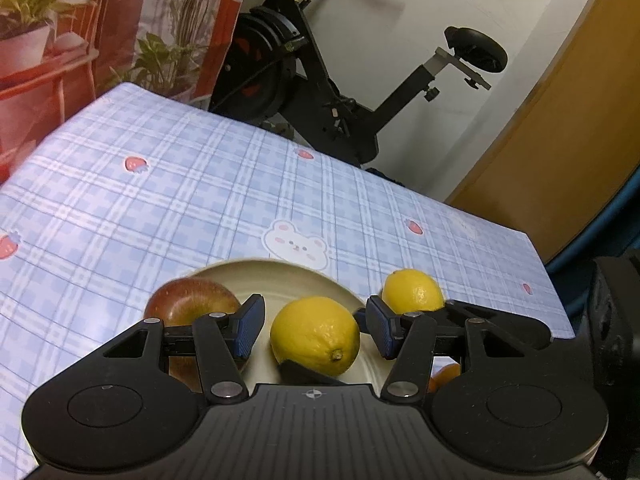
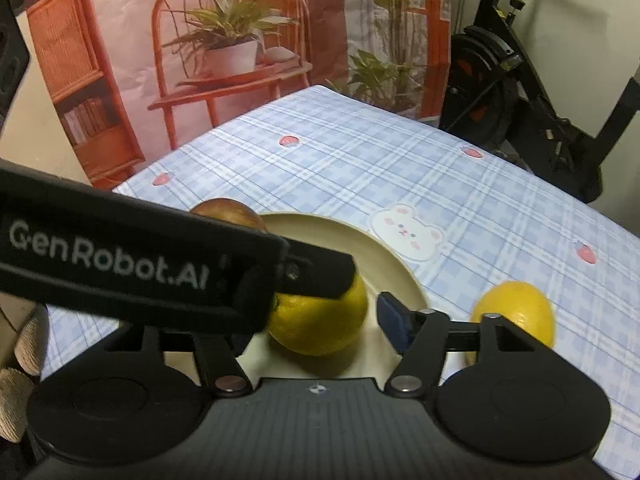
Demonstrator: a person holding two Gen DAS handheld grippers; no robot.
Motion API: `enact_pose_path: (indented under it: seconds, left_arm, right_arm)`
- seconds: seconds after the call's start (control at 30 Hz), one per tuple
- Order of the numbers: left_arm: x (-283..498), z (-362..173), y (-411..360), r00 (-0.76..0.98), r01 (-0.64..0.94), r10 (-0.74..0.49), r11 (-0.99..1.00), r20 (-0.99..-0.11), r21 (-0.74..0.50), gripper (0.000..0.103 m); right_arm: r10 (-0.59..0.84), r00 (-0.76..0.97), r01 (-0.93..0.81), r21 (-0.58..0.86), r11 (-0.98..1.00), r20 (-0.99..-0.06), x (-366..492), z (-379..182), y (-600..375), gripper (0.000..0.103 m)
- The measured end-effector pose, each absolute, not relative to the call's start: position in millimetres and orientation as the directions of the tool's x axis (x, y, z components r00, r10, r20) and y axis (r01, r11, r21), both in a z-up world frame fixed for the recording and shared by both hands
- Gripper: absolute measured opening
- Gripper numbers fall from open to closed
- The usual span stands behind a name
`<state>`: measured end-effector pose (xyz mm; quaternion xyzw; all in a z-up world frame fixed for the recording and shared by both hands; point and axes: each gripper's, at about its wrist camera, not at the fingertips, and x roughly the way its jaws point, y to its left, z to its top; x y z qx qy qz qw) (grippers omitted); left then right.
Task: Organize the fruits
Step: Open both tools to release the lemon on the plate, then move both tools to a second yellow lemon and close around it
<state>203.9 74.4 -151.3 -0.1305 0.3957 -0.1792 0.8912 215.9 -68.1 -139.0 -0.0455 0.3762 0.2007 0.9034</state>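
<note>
A cream plate (image 1: 320, 276) lies on the blue plaid tablecloth. A lemon (image 1: 316, 334) rests on the plate, with a red apple (image 1: 188, 302) at the plate's left side. My left gripper (image 1: 315, 330) is open and straddles the lemon, with a narrow gap at each blue pad. In the right wrist view the same lemon (image 2: 320, 322) lies between the fingers of my right gripper (image 2: 316, 330), which is open. Its right pad (image 2: 394, 322) stands clear of the fruit, and its left pad is hidden behind the left gripper's strap (image 2: 108, 256). A second lemon (image 1: 414, 292) (image 2: 516, 308) sits on the cloth right of the plate.
A sliver of an orange fruit (image 1: 444, 376) shows under my left gripper's right finger. An exercise bike (image 1: 304, 80) stands beyond the table's far edge, beside a printed backdrop (image 2: 224, 40). A gloved hand (image 2: 24, 344) is at the left edge. Bare cloth stretches behind the plate.
</note>
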Motion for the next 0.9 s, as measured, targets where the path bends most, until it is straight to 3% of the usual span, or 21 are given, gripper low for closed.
enact_pose_path:
  seconds: [0.9]
  left_arm:
    - [198.0,-132.1,-11.7,0.622,0.335,-0.425,0.904,-0.658,-0.266,0.058]
  right_arm:
    - [0.246,0.751,-0.221,0.117,0.968,-0.613,168.2,-103.9,-193.7,0.069]
